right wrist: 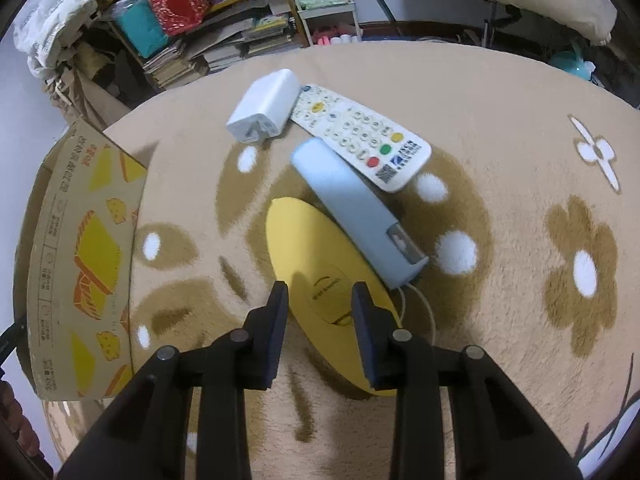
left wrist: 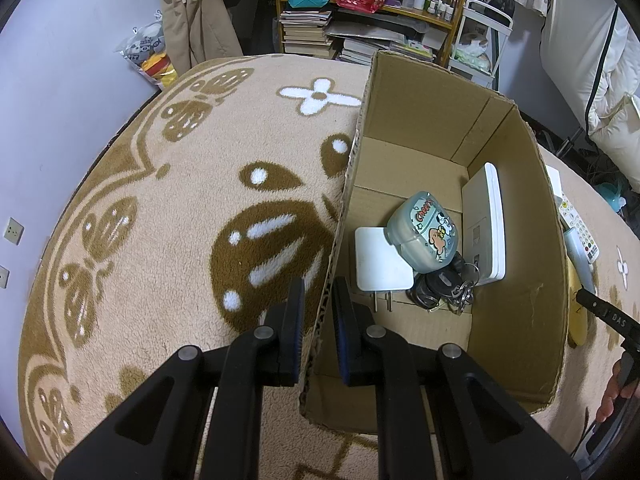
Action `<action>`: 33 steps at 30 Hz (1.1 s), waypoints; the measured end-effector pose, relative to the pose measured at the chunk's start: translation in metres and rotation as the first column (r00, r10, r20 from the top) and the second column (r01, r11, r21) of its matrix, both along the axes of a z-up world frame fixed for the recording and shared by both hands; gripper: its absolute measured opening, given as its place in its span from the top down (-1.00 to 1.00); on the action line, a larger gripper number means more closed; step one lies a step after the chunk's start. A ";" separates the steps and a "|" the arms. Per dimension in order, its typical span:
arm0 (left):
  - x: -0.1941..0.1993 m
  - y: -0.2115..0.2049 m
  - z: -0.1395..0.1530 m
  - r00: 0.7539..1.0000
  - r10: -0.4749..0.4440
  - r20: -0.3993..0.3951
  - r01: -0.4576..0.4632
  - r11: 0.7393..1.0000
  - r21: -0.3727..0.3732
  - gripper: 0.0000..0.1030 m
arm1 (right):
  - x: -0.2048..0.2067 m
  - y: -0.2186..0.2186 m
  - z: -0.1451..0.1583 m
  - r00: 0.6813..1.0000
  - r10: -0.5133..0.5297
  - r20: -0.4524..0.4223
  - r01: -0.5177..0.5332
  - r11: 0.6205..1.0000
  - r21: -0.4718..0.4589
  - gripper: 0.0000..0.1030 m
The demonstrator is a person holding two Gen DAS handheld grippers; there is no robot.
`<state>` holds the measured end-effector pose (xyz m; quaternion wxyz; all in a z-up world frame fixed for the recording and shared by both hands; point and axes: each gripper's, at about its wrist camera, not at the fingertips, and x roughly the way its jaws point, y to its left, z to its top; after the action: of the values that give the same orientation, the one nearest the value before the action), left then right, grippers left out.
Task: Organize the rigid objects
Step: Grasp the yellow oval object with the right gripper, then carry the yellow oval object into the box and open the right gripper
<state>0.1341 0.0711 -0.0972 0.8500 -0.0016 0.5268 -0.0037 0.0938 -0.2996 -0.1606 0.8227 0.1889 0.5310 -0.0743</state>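
My left gripper is shut on the left wall of the open cardboard box, one finger outside, one inside. In the box lie a white charger, a cartoon-printed clear case, black keys and a white flat device. My right gripper is open, its fingers astride the near end of a yellow oval case on the blanket. Beyond it lie a pale blue long case, a white remote and a white plug adapter.
The box's printed outer wall stands left of the right gripper. The beige patterned blanket covers the surface. Shelves of books and bags stand behind. The right gripper and hand show at the left view's right edge.
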 end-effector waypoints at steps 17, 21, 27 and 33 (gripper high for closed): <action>0.000 0.000 0.000 1.000 -0.002 0.000 0.002 1.000 0.003 0.73 | 0.018 0.015 -0.006 0.997 0.045 -0.061 -0.055 0.984 -0.172 -0.27; 0.000 0.000 0.000 1.000 -0.002 -0.001 0.002 1.000 0.004 0.73 | 0.023 0.013 -0.012 0.996 0.050 -0.075 -0.061 0.985 -0.159 -0.38; 0.000 0.000 0.000 1.000 -0.002 -0.002 0.002 1.000 0.006 0.73 | 0.027 0.008 -0.022 0.996 0.034 -0.078 -0.043 0.992 -0.117 -0.47; 0.000 -0.001 0.000 1.000 -0.001 -0.001 0.001 1.000 0.002 0.73 | 0.029 0.019 -0.025 0.996 0.055 -0.075 -0.067 0.982 -0.175 -0.40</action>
<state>0.1342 0.0705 -0.0971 0.8497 -0.0002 0.5273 -0.0037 0.1223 -0.2805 -0.1857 0.8190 0.0958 0.5563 -0.1027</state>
